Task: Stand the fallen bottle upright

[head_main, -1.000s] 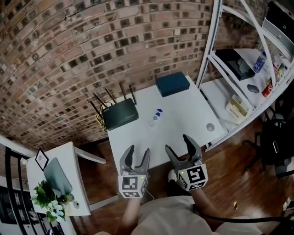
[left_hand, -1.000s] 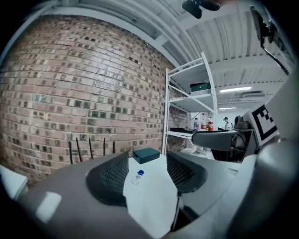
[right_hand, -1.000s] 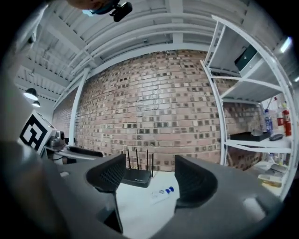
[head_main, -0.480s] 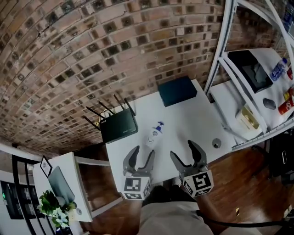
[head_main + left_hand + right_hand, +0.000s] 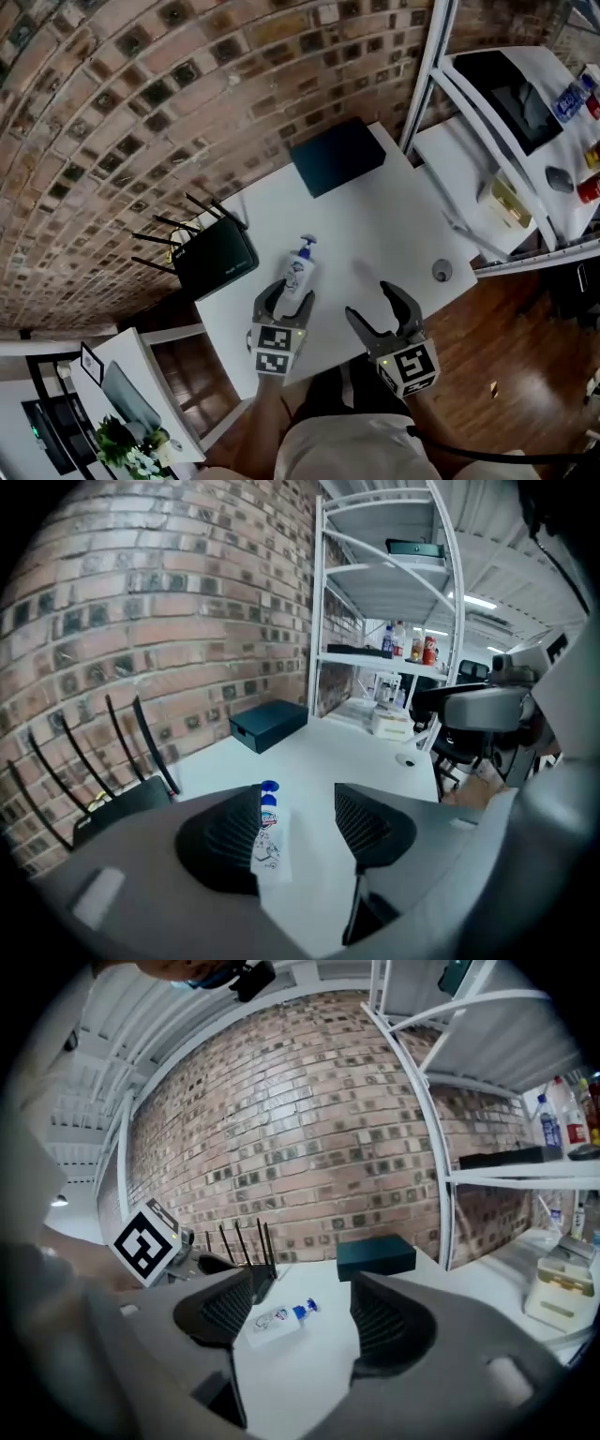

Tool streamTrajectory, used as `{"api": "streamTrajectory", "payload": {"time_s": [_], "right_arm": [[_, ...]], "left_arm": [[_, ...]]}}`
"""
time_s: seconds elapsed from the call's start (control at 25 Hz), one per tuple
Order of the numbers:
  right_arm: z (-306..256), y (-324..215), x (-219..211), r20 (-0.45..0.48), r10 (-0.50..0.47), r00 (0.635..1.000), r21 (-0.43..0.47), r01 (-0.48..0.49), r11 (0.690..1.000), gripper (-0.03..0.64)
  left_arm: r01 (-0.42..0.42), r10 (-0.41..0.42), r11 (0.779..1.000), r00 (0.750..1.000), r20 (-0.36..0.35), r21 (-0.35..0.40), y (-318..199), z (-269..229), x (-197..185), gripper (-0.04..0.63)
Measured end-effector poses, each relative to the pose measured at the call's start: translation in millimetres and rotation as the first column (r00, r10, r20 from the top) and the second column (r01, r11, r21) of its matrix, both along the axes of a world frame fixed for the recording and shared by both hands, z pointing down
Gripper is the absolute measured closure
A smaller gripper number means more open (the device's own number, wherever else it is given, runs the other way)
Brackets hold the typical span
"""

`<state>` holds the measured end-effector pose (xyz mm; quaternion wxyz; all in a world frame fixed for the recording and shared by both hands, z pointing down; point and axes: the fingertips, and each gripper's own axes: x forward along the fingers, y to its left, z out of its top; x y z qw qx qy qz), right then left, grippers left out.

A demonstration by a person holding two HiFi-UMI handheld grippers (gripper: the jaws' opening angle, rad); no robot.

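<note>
The step in hand looks like the approach for the grasp. The bottle lies on its side on the white bench, with its blue pump head toward the brick wall and its base toward the person. The left gripper has its fingers moderately apart, and the bottle's base end sits just between the tips. In the left gripper view the bottle lies close against one ribbed pad with a clear gap at the other, so nothing is gripped yet. The right gripper hovers beside it over bare bench, fingers apart and empty.

To do this well, I would centre the body between the pads first. Then close across its mid-section rather than the very end, tip it up about the base edge, and seat the base flat before letting go.

The bottle is pale, smooth plastic with a printed label and may slip; the ribbed pads should help. The bench is smooth and matte. A black router with thin antennas stands near, so the swing should stay clear of it.
</note>
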<state>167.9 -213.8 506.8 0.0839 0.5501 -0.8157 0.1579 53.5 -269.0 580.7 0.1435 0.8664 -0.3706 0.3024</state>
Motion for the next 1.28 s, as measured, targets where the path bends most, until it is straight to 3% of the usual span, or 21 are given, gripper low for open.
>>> {"api": "streamTrajectory", "payload": {"time_s": [0.32,0.6,0.8,1.0,1.28], "right_arm": [[15,-39,11,-0.033,0.041,0.999,-0.012,-0.042,0.999,0.304],[28,-59,22,-0.034,0.086,0.996,-0.037,-0.087,0.995,0.304],[34,-63,25,-0.022,0.107,0.994,-0.051,-0.108,0.993,0.304],[21,-68,22,-0.025,0.091,0.996,-0.025,-0.091,0.996,0.304],[7,-58,15,-0.012,0.099,0.995,-0.004,-0.099,0.995,0.304]], "left_arm": [[-0.078,0.100,0.981,0.988,0.117,-0.179,-54,75,20,0.307],[-0.104,0.154,0.962,0.970,0.189,-0.251,-96,118,37,0.311],[-0.087,0.167,0.925,0.968,0.190,-0.370,-101,145,41,0.326],[-0.063,0.166,0.926,0.954,0.251,-0.371,-109,156,31,0.371],[-0.093,0.179,0.948,0.946,0.270,-0.304,-108,152,35,0.406]]}}
